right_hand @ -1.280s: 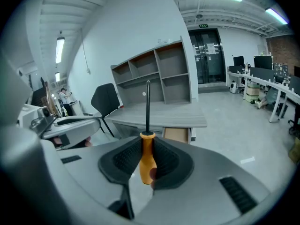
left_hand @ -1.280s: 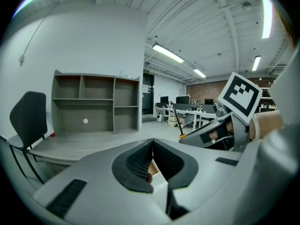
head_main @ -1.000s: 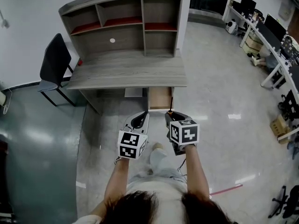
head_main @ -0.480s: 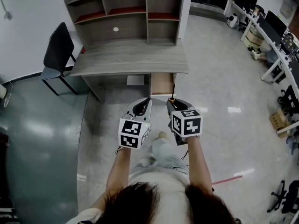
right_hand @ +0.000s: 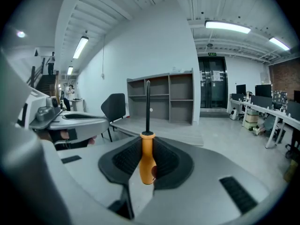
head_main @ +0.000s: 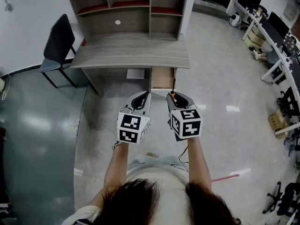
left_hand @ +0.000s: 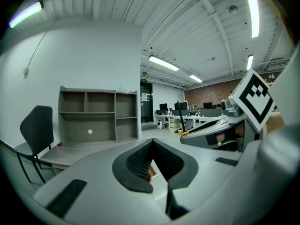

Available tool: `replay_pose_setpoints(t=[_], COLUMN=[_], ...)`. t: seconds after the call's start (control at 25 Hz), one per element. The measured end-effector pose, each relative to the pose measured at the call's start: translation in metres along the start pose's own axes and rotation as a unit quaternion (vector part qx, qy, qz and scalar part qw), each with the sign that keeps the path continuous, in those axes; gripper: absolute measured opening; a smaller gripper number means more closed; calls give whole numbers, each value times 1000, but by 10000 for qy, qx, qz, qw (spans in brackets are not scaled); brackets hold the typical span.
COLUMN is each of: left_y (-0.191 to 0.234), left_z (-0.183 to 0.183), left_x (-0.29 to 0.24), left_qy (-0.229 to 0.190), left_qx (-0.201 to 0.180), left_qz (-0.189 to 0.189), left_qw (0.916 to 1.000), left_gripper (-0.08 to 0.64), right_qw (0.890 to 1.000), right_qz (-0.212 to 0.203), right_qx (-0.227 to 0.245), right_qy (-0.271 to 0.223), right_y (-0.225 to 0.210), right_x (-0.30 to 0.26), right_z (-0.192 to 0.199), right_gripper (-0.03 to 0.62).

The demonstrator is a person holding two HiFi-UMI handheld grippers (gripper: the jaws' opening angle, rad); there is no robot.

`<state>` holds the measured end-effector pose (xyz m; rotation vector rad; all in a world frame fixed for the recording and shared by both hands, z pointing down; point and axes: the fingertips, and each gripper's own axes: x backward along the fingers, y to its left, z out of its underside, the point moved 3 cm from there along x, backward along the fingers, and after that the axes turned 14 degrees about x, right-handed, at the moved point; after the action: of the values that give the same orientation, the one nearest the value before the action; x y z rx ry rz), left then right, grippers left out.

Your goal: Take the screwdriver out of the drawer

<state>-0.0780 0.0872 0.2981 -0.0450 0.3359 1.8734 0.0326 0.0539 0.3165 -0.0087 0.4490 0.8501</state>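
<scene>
Faces a grey wood bench (head_main: pixel 131 55) on glossy floor (head_main: pixel 225 78), chair (head_main: pixel 56 43) at left, drawer (head_main: pixel 162 81) open beneath. Clamps the orange-handled screwdriver (right_hand: pixel 146 158) in the right hand-held gripper (head_main: pixel 176 96), outside the drawer; shows the grip only in the right gripper view. Holds the left hand-held gripper (left_hand: pixel 151 144) closed, empty.

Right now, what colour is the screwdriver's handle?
The slim screwdriver's handle is orange, clearest in the right gripper view.
</scene>
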Motion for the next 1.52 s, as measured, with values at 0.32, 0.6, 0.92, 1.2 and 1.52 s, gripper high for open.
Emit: replay_pose_setpoints(t=[0.32, 0.6, 0.92, 1.2, 1.52], left_y=[-6, -34, -80, -116, -147], left_z=[-6, -10, -9, -3, -1], left_x=[-2, 0, 9, 20, 35], left_qy=[-92, -173, -219, -209, -320], left_qx=[-63, -127, -138, -195, -84], left_qz=[-100, -244, -349, -400, -439], left_qw=[9999, 9995, 9991, 9988, 9985], left_gripper=[15, 15, 15, 15, 15], right_qw=[9989, 9978, 9949, 9929, 9884], right_qz=[247, 214, 62, -44, 88], right_qx=[272, 426, 633, 682, 818], right_qy=[-284, -455, -783, -973, -1274], right_y=[-15, -27, -40, -49, -59], right_x=[9, 34, 73, 106, 145], right_z=[-6, -2, 0, 10, 15], right_gripper=[84, 84, 84, 84, 84])
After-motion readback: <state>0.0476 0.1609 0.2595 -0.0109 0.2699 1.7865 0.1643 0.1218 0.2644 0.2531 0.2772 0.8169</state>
